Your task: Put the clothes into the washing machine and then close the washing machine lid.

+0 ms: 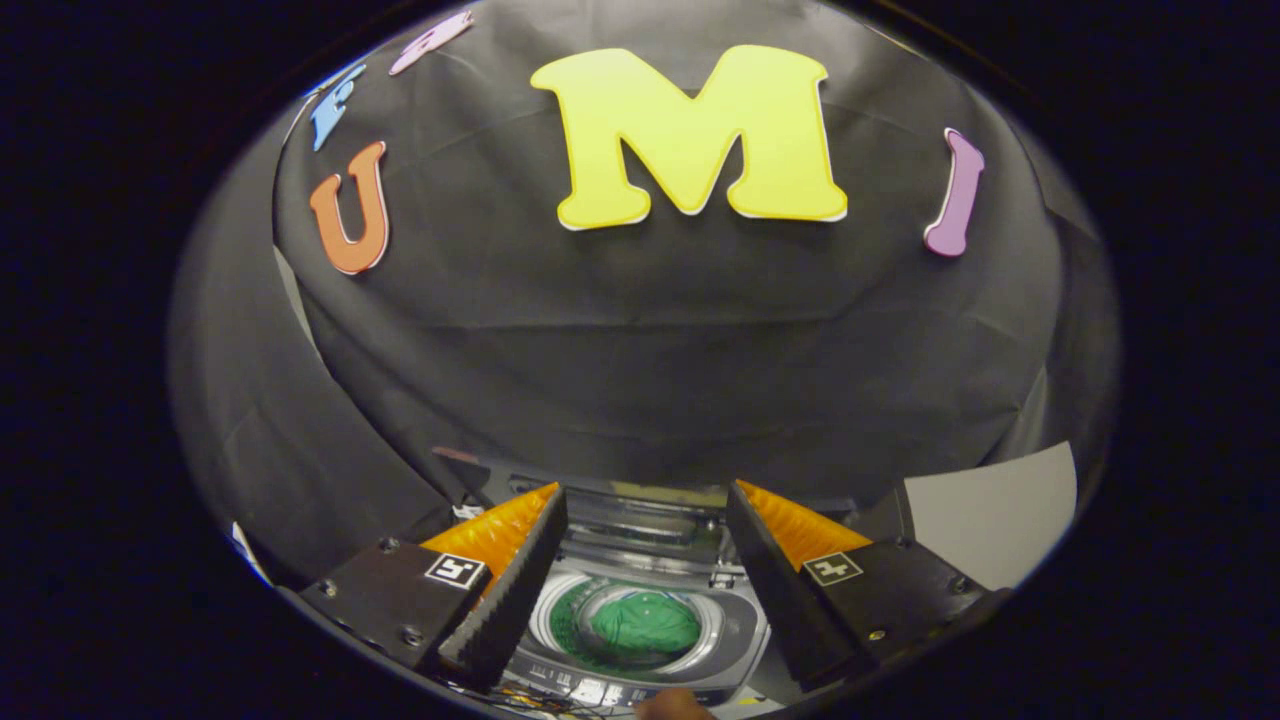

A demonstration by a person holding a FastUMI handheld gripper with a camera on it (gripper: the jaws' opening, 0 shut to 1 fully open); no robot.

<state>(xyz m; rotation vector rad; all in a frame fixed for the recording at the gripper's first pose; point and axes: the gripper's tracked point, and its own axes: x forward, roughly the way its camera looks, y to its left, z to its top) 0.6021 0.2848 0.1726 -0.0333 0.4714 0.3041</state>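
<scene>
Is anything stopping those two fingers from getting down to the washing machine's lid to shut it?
Nothing visible does. The gripper hangs open above the washing machine, whose lid stands raised behind the drum. The green clothes already lie in the drum, seen between the fingers. A fingertip shows by the machine's front panel.

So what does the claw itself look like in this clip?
The claw has two wedge-shaped fingers tapering to points, with ribbed inner faces. Each is mounted on a blocky carrier fastened with screws, and each carrier carries a small square black-and-white marker.
</scene>
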